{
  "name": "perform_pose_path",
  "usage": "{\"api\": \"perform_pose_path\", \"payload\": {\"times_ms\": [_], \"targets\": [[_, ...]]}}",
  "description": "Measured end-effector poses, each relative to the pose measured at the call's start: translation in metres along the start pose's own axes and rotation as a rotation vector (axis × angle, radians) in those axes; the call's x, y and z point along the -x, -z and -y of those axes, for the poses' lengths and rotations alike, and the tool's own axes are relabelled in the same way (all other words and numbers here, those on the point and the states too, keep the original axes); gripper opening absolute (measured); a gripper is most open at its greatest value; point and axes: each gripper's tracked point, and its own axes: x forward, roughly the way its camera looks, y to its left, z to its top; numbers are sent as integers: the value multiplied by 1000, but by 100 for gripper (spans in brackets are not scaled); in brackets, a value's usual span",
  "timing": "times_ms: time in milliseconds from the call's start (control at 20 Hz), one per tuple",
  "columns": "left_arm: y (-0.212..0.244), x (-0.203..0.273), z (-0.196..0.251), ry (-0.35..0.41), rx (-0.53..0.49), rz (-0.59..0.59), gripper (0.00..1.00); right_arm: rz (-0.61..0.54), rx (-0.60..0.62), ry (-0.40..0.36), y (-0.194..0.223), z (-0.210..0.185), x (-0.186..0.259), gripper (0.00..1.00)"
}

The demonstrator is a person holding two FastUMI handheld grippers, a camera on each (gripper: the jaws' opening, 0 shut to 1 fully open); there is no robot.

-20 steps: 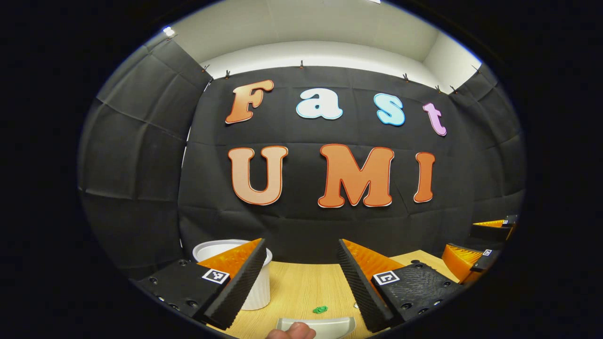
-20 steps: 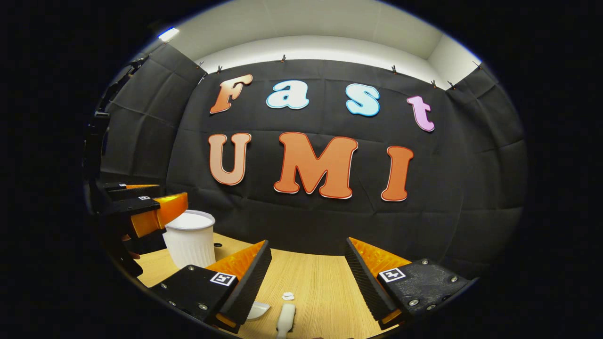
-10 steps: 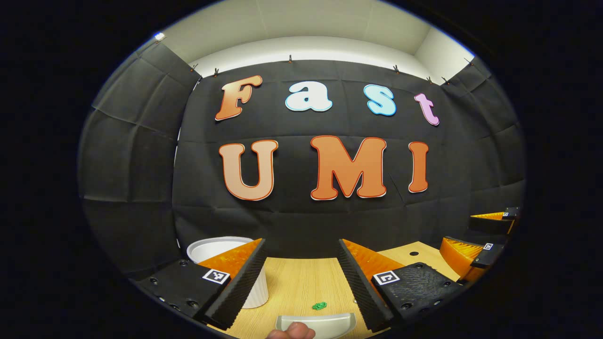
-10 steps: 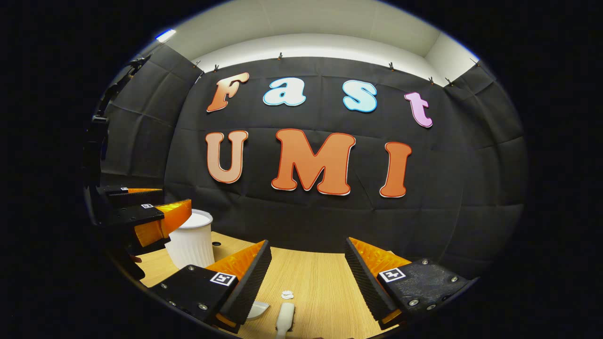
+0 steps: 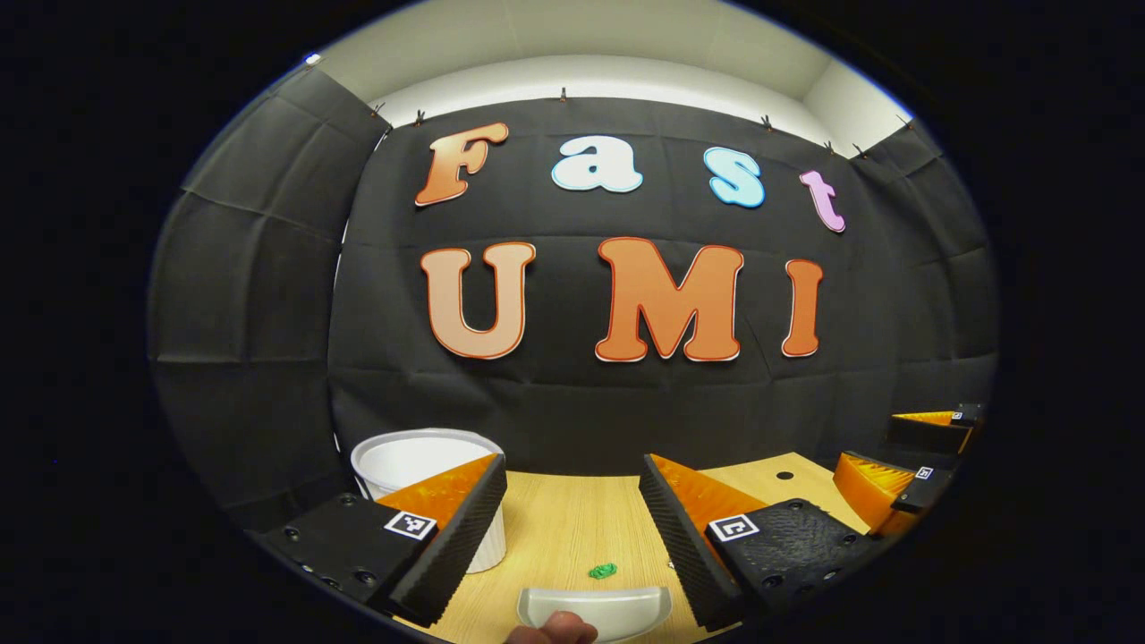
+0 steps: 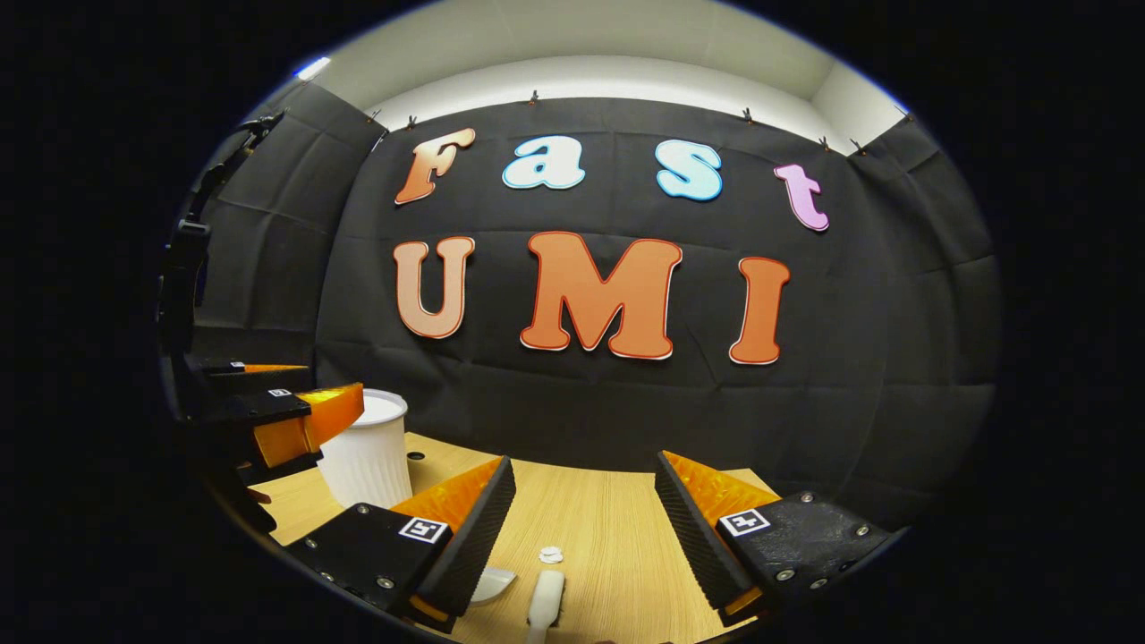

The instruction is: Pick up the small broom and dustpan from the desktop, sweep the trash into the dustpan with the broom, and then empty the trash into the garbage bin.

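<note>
In the left gripper view my left gripper (image 5: 572, 487) is open above the wooden table (image 5: 555, 528), nothing between its fingers. Below it lies a white dustpan (image 5: 595, 604), with a small green scrap of trash (image 5: 603, 571) just beyond it and a fingertip (image 5: 555, 629) at the bottom edge. The white ribbed garbage bin (image 5: 420, 452) stands behind the left finger. In the right gripper view my right gripper (image 6: 581, 478) is open and empty. Beneath it are a white broom handle (image 6: 546, 595), a white scrap (image 6: 550, 555) and a white curved edge (image 6: 494, 583), likely the dustpan.
The other gripper (image 5: 903, 474) hangs at the right of the left gripper view; the left gripper (image 6: 295, 420) appears at the left of the right gripper view, in front of the bin (image 6: 367, 456). Black cloth walls close off the table's far side.
Both views have tipped down a little, so the wall has slid upward and slightly more table shows. Both grippers stay open and empty.
</note>
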Motion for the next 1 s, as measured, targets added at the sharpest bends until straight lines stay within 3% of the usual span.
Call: {"api": "perform_pose_path", "payload": {"times_ms": [550, 1000], "targets": [[78, -8, 24, 60, 26, -270, 95, -223, -22, -34, 68, -9, -8, 95], [206, 18, 22, 57, 88, -729, 96, -647, -61, -125, 194, -37, 8, 95]]}}
